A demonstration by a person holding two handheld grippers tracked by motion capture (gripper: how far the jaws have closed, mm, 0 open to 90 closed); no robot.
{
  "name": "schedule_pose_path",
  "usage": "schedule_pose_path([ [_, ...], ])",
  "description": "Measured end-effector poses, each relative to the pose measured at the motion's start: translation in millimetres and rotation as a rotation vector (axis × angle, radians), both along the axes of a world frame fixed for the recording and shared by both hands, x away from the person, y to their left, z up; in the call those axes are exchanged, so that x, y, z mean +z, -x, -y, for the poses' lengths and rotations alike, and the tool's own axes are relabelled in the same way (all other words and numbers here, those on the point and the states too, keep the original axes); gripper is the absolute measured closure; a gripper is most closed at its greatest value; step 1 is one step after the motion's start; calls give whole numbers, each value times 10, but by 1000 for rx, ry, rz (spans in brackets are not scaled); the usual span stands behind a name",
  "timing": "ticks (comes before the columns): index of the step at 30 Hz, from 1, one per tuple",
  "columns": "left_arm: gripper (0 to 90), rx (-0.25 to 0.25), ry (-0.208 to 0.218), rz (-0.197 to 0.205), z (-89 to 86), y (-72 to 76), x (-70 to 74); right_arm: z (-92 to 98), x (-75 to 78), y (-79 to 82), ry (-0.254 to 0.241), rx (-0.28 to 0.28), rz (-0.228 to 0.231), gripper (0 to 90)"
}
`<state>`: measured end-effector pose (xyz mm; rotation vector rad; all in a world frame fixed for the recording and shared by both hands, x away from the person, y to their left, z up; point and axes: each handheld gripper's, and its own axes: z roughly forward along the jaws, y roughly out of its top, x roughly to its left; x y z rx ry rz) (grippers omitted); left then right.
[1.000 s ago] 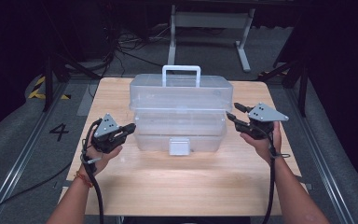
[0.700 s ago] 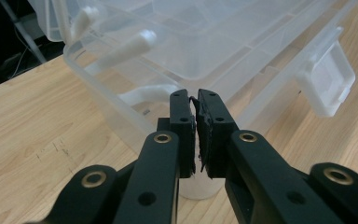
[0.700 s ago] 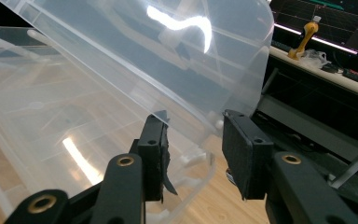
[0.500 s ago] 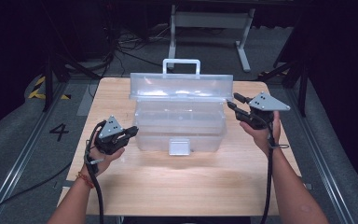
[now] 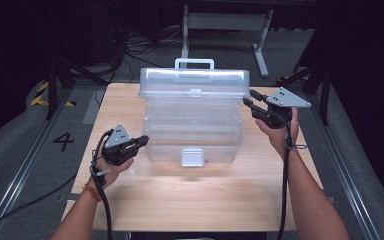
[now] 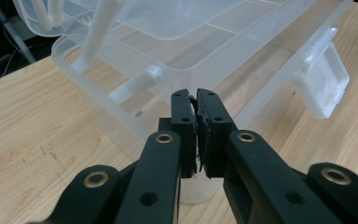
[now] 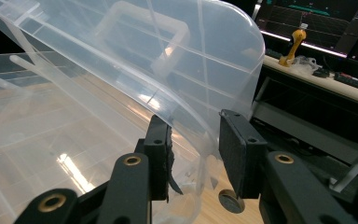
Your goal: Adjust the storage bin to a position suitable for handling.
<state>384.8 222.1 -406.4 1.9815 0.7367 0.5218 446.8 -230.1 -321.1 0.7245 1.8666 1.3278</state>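
My right gripper (image 7: pixel 193 154): jaws parted, straddling lid (image 5: pixel 194 80) edge of clear toolbox (image 5: pixel 195 135). My left gripper (image 6: pixel 198 126): jaws pressed together, empty, box base just ahead on counter (image 5: pixel 190 200). Lid partly raised; full opening likely left.

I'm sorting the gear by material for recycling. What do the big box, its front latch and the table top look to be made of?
The box looks like clear, glossy plastic: the wood shows through its walls and its lid glints. The front latch looks like milky white, less see-through plastic, probably the same kind. The table top shows pale wood grain with a matte finish; solid wood or laminate cannot be told.
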Motion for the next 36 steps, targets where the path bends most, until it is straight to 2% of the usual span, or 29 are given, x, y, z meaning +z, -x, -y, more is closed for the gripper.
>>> schedule_pose_path([
  [7,861,1,1,0,6,-8,-6,-29,14,-79,-7,-22,-1,621],
  [12,860,-1,3,1,5,-13,-9,-54,-4,-135,15,-45,0,638],
  [20,860,1,0,0,2,-19,-11,-73,-46,-293,28,-71,-39,666],
  [23,859,3,-4,2,3,-20,-11,-84,-56,-364,16,-79,-58,669],
  [25,860,5,-3,2,4,-22,-12,-100,-86,-395,25,-89,-63,671],
  [27,860,4,0,1,5,-26,-15,-91,-93,-420,8,-85,-62,674],
  [32,859,5,-7,3,12,-35,-18,-96,-25,-494,18,-85,-77,675],
  [36,854,7,-6,3,11,-42,-22,-94,-13,-549,-11,-90,-85,679],
])
